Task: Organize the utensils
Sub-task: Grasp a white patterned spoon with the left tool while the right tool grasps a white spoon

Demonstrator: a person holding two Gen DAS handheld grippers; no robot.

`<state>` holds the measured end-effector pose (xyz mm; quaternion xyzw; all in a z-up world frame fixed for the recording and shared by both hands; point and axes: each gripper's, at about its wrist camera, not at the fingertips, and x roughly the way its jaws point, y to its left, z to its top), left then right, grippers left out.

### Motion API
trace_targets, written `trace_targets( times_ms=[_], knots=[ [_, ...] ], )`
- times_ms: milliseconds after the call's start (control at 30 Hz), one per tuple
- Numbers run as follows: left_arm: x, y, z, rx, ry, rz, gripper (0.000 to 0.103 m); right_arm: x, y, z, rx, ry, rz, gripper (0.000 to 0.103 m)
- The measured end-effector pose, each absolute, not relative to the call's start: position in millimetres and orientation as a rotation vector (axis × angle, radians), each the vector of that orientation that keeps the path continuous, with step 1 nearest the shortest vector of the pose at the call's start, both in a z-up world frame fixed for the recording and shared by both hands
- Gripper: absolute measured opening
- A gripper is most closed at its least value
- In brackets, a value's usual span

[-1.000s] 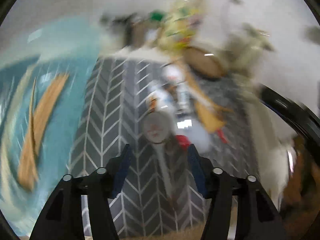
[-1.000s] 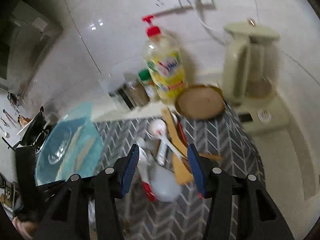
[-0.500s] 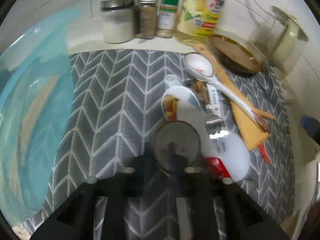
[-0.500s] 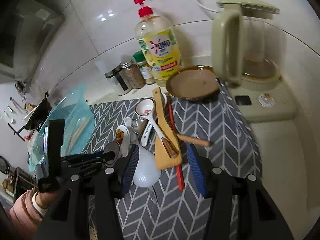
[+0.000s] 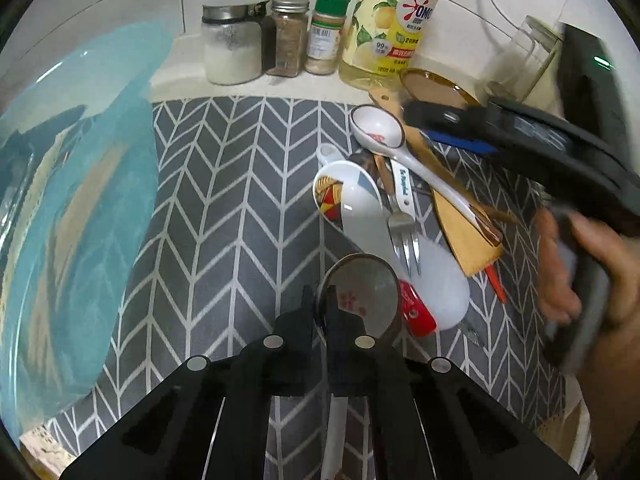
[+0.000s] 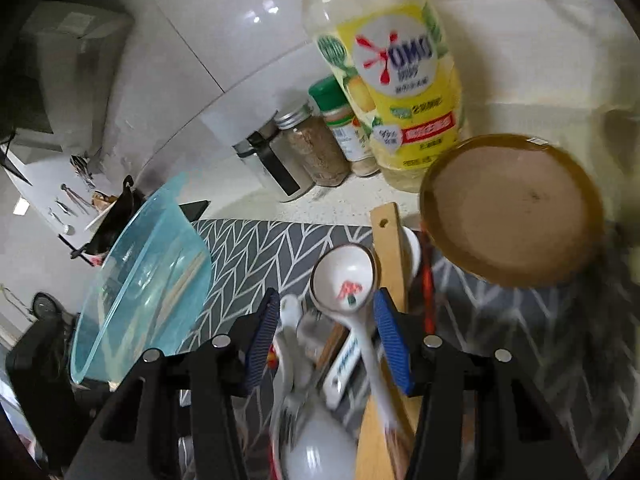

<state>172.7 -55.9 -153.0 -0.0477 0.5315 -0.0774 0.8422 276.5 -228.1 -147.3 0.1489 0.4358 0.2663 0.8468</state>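
Note:
My left gripper (image 5: 320, 297) is shut on the neck of a metal spoon (image 5: 362, 294), whose handle runs back between the fingers. The spoon lies on a grey chevron mat (image 5: 240, 208) beside a pile of utensils: a white ceramic spoon (image 5: 380, 133), a wooden spatula (image 5: 466, 236), a fork (image 5: 404, 236) and a white ladle with a red handle (image 5: 416, 312). My right gripper (image 6: 326, 296) hangs open over that pile, the ceramic spoon's bowl (image 6: 344, 284) between its blue pads (image 6: 394, 340) with no contact. It enters the left wrist view at the upper right, held by a hand (image 5: 592, 272).
A teal glass bowl (image 6: 140, 300) with wooden sticks inside stands left of the mat. Against the tiled wall stand spice jars (image 5: 286, 36), a yellow dish-soap bottle (image 6: 396, 84) and a brown dish (image 6: 512, 208). A kettle (image 5: 532, 52) is at the far right.
My left gripper has shut on the metal spoon's neck. My right gripper has dropped forward onto the utensil pile, so the soap bottle and brown dish now loom close.

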Motion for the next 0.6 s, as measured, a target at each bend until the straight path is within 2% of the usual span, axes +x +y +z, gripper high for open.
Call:
trace_targets(
  times_ms=[133,400,467,533,600],
  knots=[
    [170.5,-56.6,-151.0,-0.104,1.122,-0.174,0.006,300.0,-223.6,-163.8,0.319,0.965,0.558,0.030],
    [173.5,-54.1,-146.9,-0.112,1.123,-0.174,0.006,315.5,-187.2,-170.0,0.128,0.996,0.598,0.027],
    [174.8,-54.2,-149.5,-0.117,1.128,-0.172,0.006,315.0,-176.7,-170.2,0.020,0.972,0.573,0.022],
    [174.8,-53.4,-152.4,-0.128,1.136,-0.167,0.006,315.2,-170.2,-170.3,-0.044,0.955,0.529,0.011],
    [174.1,-53.2,-151.3,-0.135,1.135,-0.168,0.006,309.0,-165.2,-168.3,-0.092,0.936,0.503,0.009]
  ],
)
